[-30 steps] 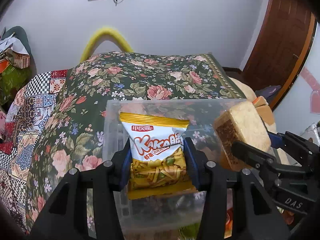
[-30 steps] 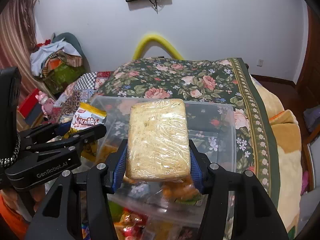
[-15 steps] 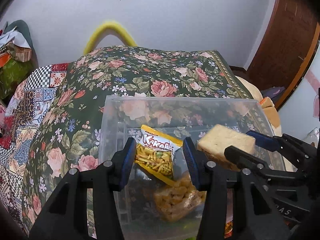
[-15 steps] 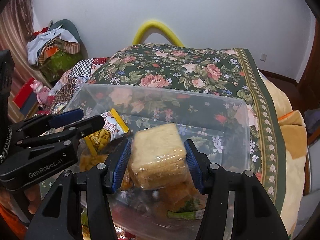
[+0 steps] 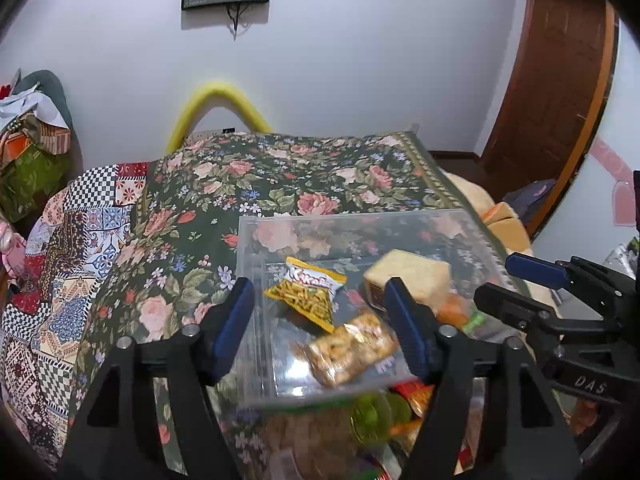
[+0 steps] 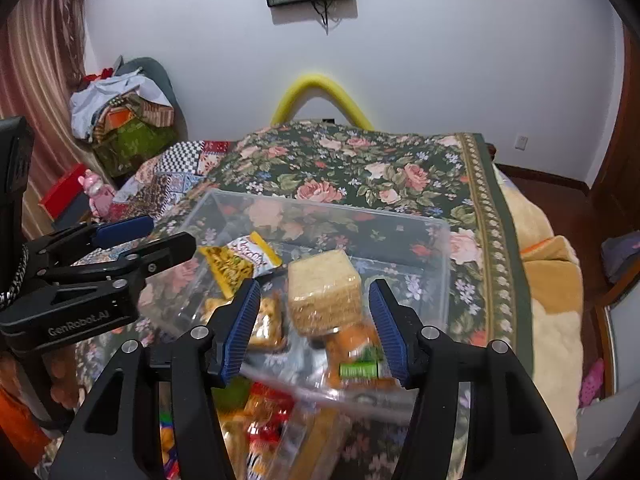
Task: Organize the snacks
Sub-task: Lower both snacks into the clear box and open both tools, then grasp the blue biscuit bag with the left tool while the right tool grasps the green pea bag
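Note:
A clear plastic bin sits on the floral bedspread. In it lie a yellow-and-white snack packet, a wrapped pale cracker block, a packet of golden bites and an orange packet. My left gripper hovers above the yellow packet; its jaws are opening and hold nothing. My right gripper stands open above the cracker block, its pads clear of it.
More loose snack packets are piled in front of the bin's near wall. The floral bedspread stretches behind, a patchwork quilt to the left. A heap of clothes and a wooden door flank the bed.
Both grippers let go: the yellow packet and the cracker block dropped from the jaws into the bin. Both grippers then rose and drew back, and the left jaws widened.

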The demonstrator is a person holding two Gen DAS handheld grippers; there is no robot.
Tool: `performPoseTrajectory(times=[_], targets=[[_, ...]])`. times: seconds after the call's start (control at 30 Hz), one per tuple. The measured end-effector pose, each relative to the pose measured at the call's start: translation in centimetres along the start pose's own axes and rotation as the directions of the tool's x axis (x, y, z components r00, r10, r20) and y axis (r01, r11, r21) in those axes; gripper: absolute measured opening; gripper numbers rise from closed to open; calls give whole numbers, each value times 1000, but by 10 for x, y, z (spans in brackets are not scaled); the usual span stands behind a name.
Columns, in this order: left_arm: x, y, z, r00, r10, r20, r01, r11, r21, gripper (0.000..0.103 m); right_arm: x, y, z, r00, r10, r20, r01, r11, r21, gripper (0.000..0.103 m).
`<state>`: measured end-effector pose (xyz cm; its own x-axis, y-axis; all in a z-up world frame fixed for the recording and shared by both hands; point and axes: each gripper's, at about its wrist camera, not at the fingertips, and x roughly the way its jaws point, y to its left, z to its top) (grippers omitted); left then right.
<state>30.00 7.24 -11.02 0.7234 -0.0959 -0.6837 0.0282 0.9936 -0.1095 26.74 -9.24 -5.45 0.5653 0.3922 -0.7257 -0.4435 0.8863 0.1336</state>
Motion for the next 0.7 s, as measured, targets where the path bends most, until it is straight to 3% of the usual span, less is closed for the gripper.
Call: performPoseTrajectory(times=[0.43,0.7], targets=[[-63,-2,-64,999,-10,-41,11,999,41,84,-72,-6,-43,998,-35,50,34,999,15,56],[-65,13,-110,991,-23,-134,15,998,-62,86,-87,-26,-85,997,-72,-6,72,996,56,58]])
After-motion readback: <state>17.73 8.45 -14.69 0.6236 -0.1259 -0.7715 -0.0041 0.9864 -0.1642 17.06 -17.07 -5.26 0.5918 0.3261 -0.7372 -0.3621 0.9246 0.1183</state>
